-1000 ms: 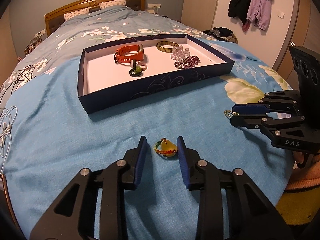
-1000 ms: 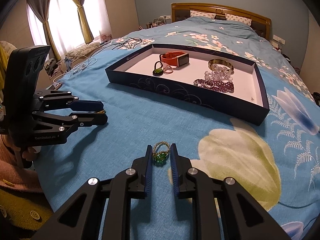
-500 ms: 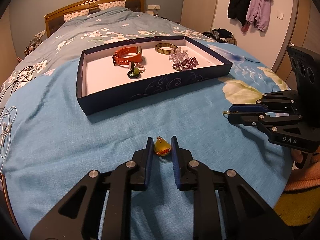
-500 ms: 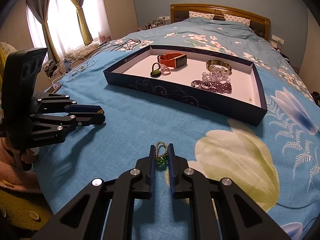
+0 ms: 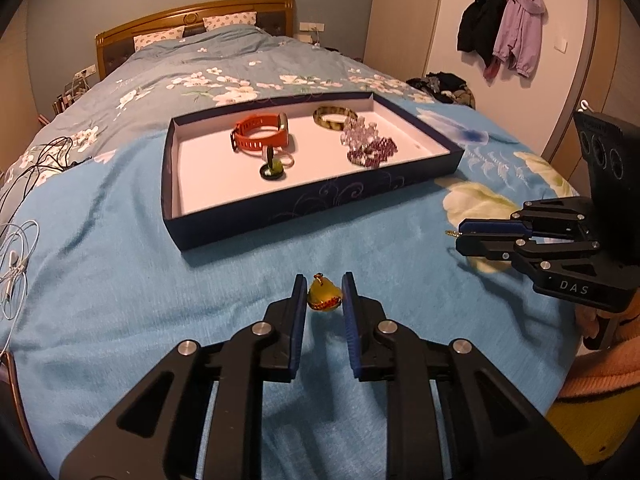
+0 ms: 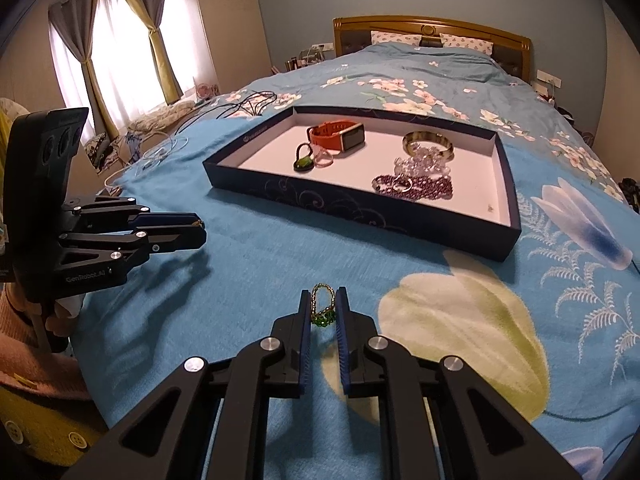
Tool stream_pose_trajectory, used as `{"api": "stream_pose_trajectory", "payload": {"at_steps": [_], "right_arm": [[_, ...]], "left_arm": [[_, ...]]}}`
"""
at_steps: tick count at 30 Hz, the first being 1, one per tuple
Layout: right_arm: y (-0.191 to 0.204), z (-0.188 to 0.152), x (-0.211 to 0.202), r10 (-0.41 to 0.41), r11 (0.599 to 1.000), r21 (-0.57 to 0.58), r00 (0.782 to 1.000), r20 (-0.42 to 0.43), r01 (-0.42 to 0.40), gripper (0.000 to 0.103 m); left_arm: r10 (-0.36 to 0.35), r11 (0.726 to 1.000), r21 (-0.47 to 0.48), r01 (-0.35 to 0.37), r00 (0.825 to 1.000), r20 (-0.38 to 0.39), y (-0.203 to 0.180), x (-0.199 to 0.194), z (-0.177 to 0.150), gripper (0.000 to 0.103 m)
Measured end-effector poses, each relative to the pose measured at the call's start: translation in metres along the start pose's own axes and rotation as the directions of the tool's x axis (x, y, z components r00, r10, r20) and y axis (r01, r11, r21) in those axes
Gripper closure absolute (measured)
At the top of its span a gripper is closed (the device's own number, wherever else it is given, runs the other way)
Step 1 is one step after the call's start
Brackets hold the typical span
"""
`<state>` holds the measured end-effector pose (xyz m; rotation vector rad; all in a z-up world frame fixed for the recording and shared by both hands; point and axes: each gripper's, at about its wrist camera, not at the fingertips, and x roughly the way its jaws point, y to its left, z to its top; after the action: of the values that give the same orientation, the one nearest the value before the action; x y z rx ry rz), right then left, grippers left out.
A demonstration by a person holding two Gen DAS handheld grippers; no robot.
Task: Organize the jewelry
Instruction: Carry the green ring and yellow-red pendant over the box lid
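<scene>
The bed (image 5: 120,280) carried a navy tray (image 5: 304,208) of jewelry. Left gripper (image 5: 324,294) (blue-padded) had just closed on a yellow pendant (image 5: 324,292); right gripper (image 6: 323,306) clamped a green beaded ring (image 6: 322,304), both short of the tray.

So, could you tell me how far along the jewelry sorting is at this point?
Mostly done: the orange watch, bangle, clear beads, purple beads and a green pendant already lie in the tray. In hand: the left gripper pinches a yellow pendant, the right gripper a green beaded ring. Left: carrying both to the tray.
</scene>
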<state>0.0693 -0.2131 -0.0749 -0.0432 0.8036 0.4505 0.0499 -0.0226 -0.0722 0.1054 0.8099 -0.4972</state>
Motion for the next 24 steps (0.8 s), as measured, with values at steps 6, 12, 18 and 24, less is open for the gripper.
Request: {"api": "stream_pose_trajectory", "payload": {"at_steps": [6,12,18,24], "right_arm": [[-0.005,0.009,-0.007,-0.007,1.000,0.015,0.999,0.045,0.006,0.093],[-0.009,0.017,-0.012,-0.014,1.000,0.024,0.997,0.078,0.012,0.093],[-0.014,0.023,-0.015,-0.014,0.999,0.037,0.995,0.103,0.010,0.093],[-0.017,0.029,-0.017,-0.019,0.999,0.041,0.992,0.125,0.014,0.093]], "left_arm": [[-0.003,1.000,-0.003,0.003,0.999,0.033,-0.002,-0.004,0.010,0.085],[-0.004,1.000,0.005,0.003,0.998,0.059,-0.006,-0.007,0.019,0.085],[-0.001,1.000,0.014,0.000,0.997,0.079,-0.008,-0.009,0.027,0.085],[0.004,1.000,0.012,-0.006,0.995,0.101,-0.009,-0.010,0.037,0.085]]}}
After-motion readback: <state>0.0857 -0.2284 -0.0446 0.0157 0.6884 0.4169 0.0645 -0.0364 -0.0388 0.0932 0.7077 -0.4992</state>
